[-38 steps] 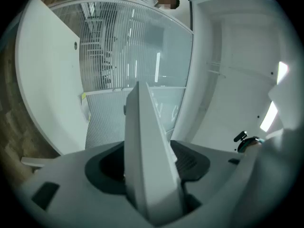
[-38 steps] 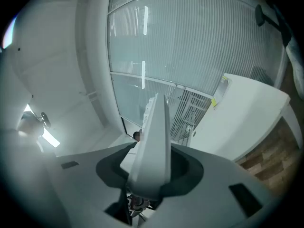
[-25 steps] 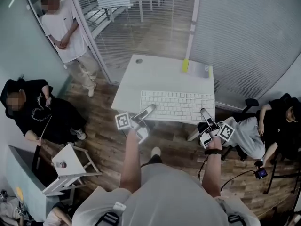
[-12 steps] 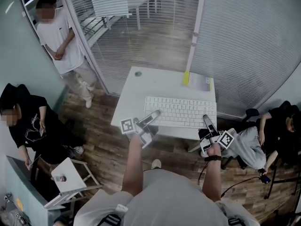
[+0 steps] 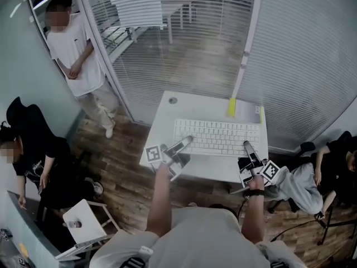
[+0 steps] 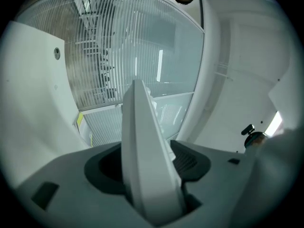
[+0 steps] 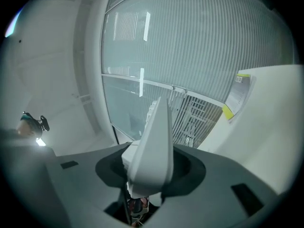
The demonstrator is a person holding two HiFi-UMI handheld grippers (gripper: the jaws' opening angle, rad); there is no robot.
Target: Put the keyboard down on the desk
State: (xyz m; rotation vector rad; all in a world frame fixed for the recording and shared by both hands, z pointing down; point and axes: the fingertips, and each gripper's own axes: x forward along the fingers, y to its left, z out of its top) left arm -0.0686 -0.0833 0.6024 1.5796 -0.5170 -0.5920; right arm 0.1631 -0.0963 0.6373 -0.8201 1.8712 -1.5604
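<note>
Grippers nearest: left gripper [image 5: 186,142] clamped on the left end of the keyboard [image 5: 218,138], right gripper [image 5: 246,146] clamped on its right end. Both gripper views show the white edge pinched tight between the jaws. Keyboard is keys up, held over the desk [image 5: 187,106]. Both gripper views show a gap between it and the top, so it is not resting there. Yellow-edged sheet [image 5: 245,110] lies at the desk's far right corner. Slatted glass wall [image 5: 290,49] beyond.

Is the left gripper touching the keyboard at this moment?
Touching. In the left gripper view, the left gripper has the edge of the keyboard wedged between its jaws, which close against both its faces.
</note>
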